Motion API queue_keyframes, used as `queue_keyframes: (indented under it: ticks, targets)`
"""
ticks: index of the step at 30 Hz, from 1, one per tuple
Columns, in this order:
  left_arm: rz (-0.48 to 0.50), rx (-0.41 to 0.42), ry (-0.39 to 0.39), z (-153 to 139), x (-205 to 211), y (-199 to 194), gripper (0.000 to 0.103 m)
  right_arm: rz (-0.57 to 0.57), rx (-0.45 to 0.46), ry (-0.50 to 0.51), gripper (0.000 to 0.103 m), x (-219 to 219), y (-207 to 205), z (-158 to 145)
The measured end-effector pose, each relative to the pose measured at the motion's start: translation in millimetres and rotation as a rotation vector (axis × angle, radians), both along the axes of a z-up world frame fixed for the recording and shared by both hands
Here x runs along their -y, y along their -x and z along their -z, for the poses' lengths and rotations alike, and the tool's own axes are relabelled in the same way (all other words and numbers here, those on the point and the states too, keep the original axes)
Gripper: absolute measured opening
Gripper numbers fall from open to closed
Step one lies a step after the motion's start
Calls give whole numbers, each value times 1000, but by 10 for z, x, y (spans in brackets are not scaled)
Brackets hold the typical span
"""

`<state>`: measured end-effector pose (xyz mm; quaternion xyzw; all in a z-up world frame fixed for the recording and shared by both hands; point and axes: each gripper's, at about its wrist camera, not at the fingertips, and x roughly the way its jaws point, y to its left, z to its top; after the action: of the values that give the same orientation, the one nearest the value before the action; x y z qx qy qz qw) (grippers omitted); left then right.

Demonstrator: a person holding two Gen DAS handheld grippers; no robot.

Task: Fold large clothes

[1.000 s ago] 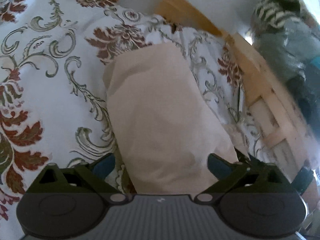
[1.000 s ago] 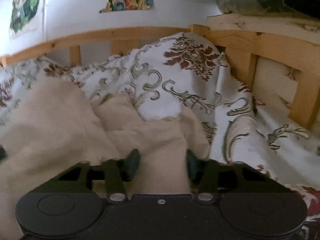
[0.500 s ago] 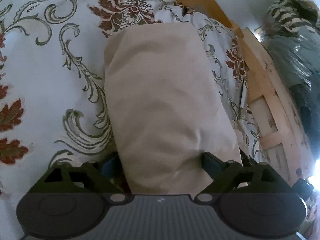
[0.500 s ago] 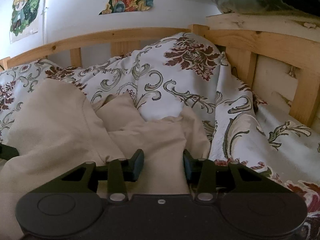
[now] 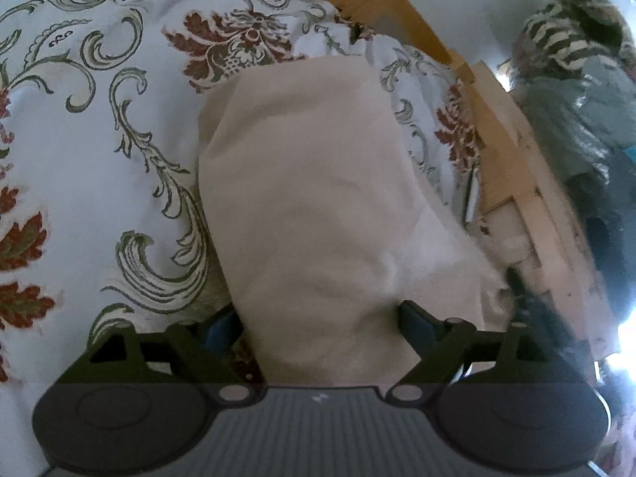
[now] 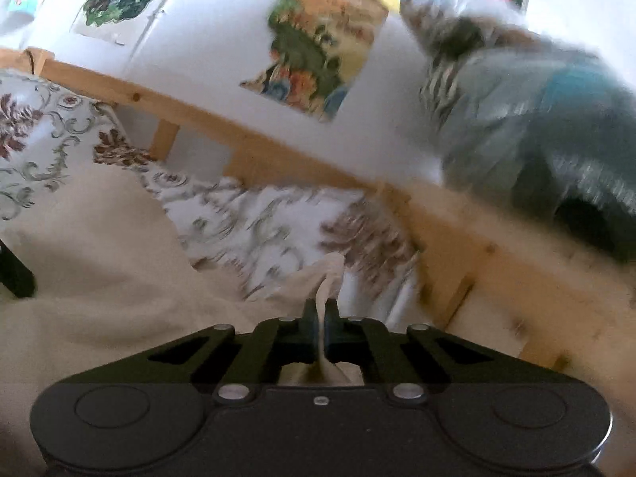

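— Closest to us, what do we see of our right gripper (image 6: 321, 328)?

— Its two fingers are pressed together on a thin pinch of the beige garment (image 6: 99, 278); a twist of that cloth stands up between the fingertips and more of it bunches behind them, toward the gripper body. So we have it clamped.

— And our left gripper (image 5: 318, 320)?

— Its jaws stand wide apart, one finger on each side of the beige garment (image 5: 314, 198). The left finger is half tucked under the cloth edge, the right finger (image 5: 417, 318) shows beside a fold. We see no squeeze on the fabric, so we call the jaws spread.

— Where does the garment lie?

— On the floral bedspread (image 5: 79, 139), white with rust-red leaves and grey-green scrolls. In the left wrist view it runs away from us as a long, rounded, folded band. In the right wrist view it spreads wide across the lower left, over the same bedspread (image 6: 254, 230).

— Beyond it?

— The pale wooden bed frame (image 6: 497, 262) runs along the bedspread's edge; we also see its rail (image 5: 512, 151) in the left view. A blurred grey-blue heap (image 6: 536, 119) sits above the frame, and colourful posters (image 6: 318, 47) hang on the white wall.
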<state>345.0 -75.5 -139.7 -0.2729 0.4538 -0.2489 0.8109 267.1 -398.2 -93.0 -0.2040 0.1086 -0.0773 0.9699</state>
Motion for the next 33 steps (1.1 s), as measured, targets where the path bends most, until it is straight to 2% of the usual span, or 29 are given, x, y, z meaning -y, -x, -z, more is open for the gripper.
queue_keyframes:
  ticks: [3, 6, 9, 13, 15, 16, 18, 20, 22, 25, 30, 33]
  targets:
    - [10, 42, -17, -12, -21, 36, 87, 71, -76, -97, 0, 259, -180, 111]
    - [5, 6, -5, 90, -23, -1, 90, 83, -156, -177, 1, 378, -294, 233]
    - [-3, -41, 43, 216, -50, -49, 94, 87, -163, -208, 1, 402, -316, 223]
    - [15, -32, 28, 232, -8, -68, 94, 89, -159, -261, 8, 447, -296, 204]
    - [23, -29, 16, 231, 47, -84, 94, 83, -137, -296, 28, 484, -276, 175]
    - [24, -28, 12, 231, 75, -94, 94, 76, -134, -319, 33, 511, -249, 175]
    - [26, -28, 6, 230, 107, -108, 94, 60, -156, -361, 53, 572, -259, 203]
    - [30, -25, 0, 228, 131, -114, 95, 61, -191, -378, 58, 602, -293, 251]
    - [31, -24, -3, 227, 145, -117, 95, 62, -202, -407, 58, 643, -299, 274]
    - [34, -8, -17, 197, 169, -98, 89, 53, -208, -463, 55, 690, -287, 283]
    - [25, 11, -64, 64, 215, -69, 74, 49, -194, -483, 28, 693, -244, 254]
    - [24, 54, -135, -100, 314, -6, 64, 53, -171, -466, 17, 637, -213, 231]
